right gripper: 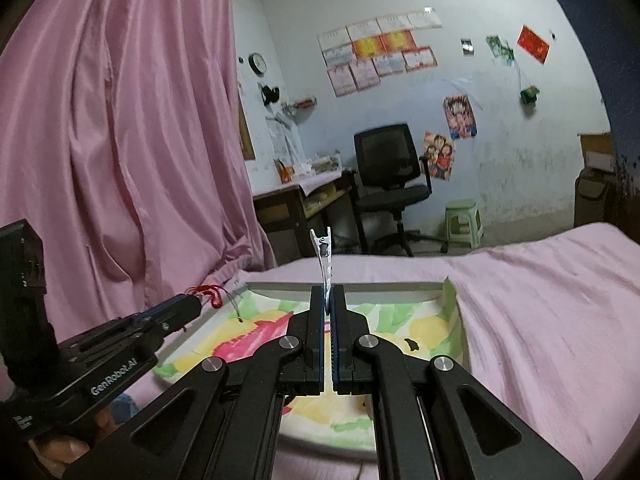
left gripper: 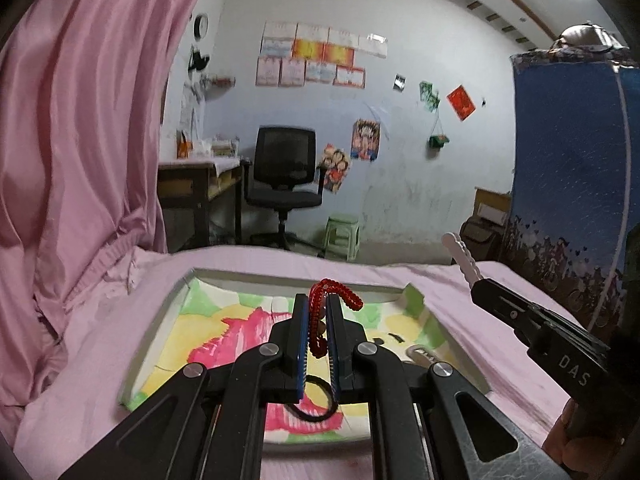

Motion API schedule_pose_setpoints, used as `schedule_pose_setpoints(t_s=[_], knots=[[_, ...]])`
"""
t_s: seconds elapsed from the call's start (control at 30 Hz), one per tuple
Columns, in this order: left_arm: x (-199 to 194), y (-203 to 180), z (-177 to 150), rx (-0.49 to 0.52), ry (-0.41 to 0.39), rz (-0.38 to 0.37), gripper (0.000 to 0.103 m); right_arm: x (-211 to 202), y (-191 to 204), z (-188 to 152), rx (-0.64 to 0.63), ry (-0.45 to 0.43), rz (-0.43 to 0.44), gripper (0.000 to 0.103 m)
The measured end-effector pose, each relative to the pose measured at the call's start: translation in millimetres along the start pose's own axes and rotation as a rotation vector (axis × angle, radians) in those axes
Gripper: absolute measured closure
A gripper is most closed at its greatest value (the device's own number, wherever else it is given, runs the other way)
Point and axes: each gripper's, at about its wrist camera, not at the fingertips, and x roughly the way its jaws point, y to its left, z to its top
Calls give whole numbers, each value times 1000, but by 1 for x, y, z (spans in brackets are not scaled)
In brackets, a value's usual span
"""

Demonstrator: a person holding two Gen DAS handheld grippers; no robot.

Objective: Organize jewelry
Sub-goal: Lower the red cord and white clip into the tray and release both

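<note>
1. Gripping a red beaded bracelet (left gripper: 334, 300), the left tongs (left gripper: 319, 322) are closed on it above the tray (left gripper: 160, 320); the beads loop up and over past the fingertips.
2. Closed on a white hair clip (right gripper: 323, 258), the right tongs (right gripper: 329, 308) hold it nearly upright, its forked end pointing up.
3. Both tongs hover over the shallow tray, which lies on a bed (right gripper: 540, 300) with a pink sheet and has a lining painted pink, yellow and green.
4. Inside the tray, a black hair tie (left gripper: 316, 408) lies below the left tongs, and a pale clip-like item (left gripper: 420, 354) rests near its right wall.
5. From the right wrist view, the left tongs (right gripper: 196, 306) show red cord at their tip.
6. A pink curtain (left gripper: 80, 140) hangs at the left.
</note>
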Motion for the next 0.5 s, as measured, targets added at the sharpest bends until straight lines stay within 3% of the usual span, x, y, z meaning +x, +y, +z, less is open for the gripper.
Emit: schedule_pose_setpoints(t_s=[0.23,0.5], knots=[[52,13,-4,-39,163,-10,95,47,-10,-13,31,140,18,100],[83,17,-14,-47,335,-9,95,82,-14,-43,36,334,18,100]])
